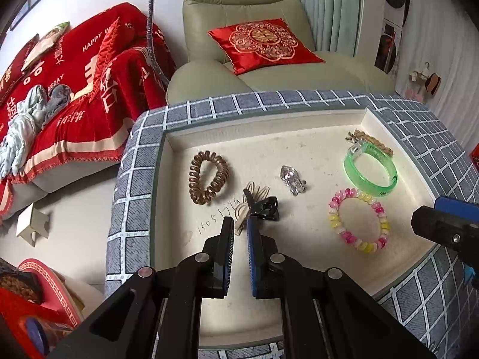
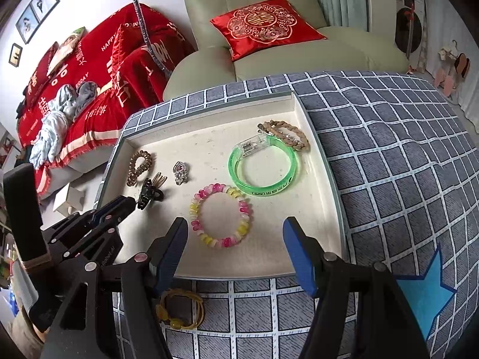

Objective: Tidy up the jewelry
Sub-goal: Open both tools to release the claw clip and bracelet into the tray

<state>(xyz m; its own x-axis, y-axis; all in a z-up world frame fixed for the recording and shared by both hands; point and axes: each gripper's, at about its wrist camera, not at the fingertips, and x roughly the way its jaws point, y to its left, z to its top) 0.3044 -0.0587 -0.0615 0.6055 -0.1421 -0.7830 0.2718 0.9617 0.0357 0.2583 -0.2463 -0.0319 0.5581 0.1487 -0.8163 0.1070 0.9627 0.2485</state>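
A white tray (image 1: 179,137) (image 2: 299,110) lies on a checked grey cloth. In it lie a brown coil hair tie (image 1: 208,177) (image 2: 139,167), a black claw clip (image 1: 263,208) (image 2: 149,196) over a beige clip (image 1: 254,191), a silver clip (image 1: 292,179) (image 2: 180,172), a green bangle (image 1: 370,166) (image 2: 262,169), a pink-yellow coil bracelet (image 1: 357,220) (image 2: 220,215) and a braided brown bracelet (image 1: 371,140) (image 2: 287,134). My left gripper (image 1: 240,224) (image 2: 128,202) is nearly shut and empty, just short of the black clip. My right gripper (image 2: 235,224) (image 1: 425,218) is open above the tray's near edge. A yellow bead hair tie (image 2: 179,312) lies on the cloth under it.
A green armchair (image 1: 269,68) with a red cushion (image 1: 263,45) stands behind the table. A sofa with a red cover (image 1: 74,89) is at the left. A blue star mark (image 2: 425,293) is on the cloth at the right.
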